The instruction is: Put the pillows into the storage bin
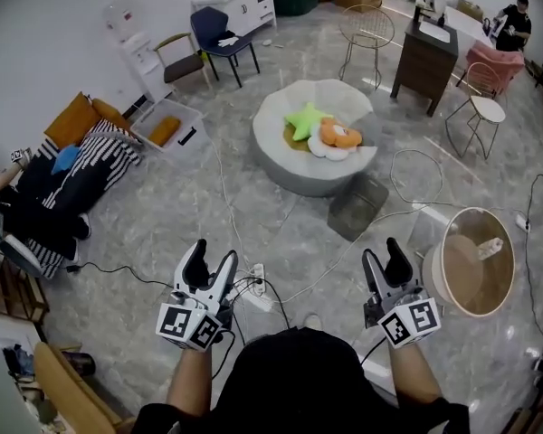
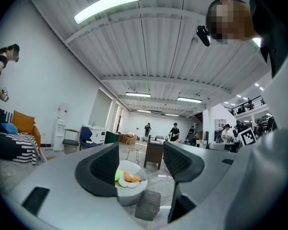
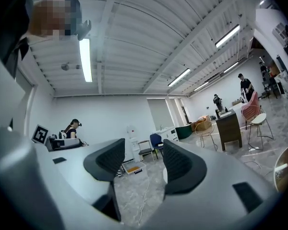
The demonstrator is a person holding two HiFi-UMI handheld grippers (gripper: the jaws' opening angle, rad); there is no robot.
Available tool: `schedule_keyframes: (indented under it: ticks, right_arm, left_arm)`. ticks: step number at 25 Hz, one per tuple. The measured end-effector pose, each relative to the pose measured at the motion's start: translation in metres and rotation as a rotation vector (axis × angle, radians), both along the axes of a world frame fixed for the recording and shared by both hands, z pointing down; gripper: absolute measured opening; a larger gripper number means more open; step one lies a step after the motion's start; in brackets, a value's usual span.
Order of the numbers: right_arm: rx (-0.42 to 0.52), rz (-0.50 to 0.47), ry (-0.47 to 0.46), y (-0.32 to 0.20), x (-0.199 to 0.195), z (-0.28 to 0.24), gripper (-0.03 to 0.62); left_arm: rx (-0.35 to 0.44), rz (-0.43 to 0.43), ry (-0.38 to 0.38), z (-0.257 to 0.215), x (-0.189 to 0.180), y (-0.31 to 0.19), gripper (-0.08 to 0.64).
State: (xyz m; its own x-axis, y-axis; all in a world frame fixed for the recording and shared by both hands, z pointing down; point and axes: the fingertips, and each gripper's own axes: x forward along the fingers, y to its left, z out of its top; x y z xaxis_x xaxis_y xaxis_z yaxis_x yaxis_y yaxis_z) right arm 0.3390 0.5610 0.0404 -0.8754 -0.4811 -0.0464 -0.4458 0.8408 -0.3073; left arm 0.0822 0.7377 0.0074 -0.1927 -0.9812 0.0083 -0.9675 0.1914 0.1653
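Note:
A green star pillow (image 1: 304, 118) and an orange-and-white pillow (image 1: 337, 136) lie on a round white pouf (image 1: 294, 165) in the middle of the floor. A clear storage bin (image 1: 154, 116) with an orange cushion (image 1: 166, 131) inside stands by the left wall. My left gripper (image 1: 208, 268) and right gripper (image 1: 386, 262) hover low in front of the person, well short of the pouf, both open and empty. The left gripper view shows the two pillows (image 2: 127, 178) between the open jaws of my left gripper (image 2: 140, 164). My right gripper (image 3: 144, 162) frames the clear bin (image 3: 133, 167).
A dark translucent box (image 1: 357, 204) sits on the floor just before the pouf. Cables and a power strip (image 1: 258, 283) trail near my grippers. A round wooden table (image 1: 475, 260) stands at the right. Chairs, a dark cabinet (image 1: 425, 57) and a striped sofa (image 1: 81, 174) ring the room.

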Motion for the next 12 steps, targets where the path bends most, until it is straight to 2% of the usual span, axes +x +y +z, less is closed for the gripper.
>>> schedule_keyframes:
  ticks: [3,9,12]
  right_arm:
    - [-0.015,0.013,0.008,-0.024,0.007,0.007,0.262]
    - [-0.031,0.01,0.012,-0.061,0.007,0.018,0.261]
    - [-0.077,0.001,0.004,-0.071,-0.001,0.028,0.252]
  left_arm:
    - [0.007,0.004,0.028,0.005,0.005,-0.027,0.295]
    - [-0.02,0.015,0.022,0.017,0.003,-0.068,0.295]
    - [-0.042,0.034,0.029,0.025,-0.005,-0.088,0.295]
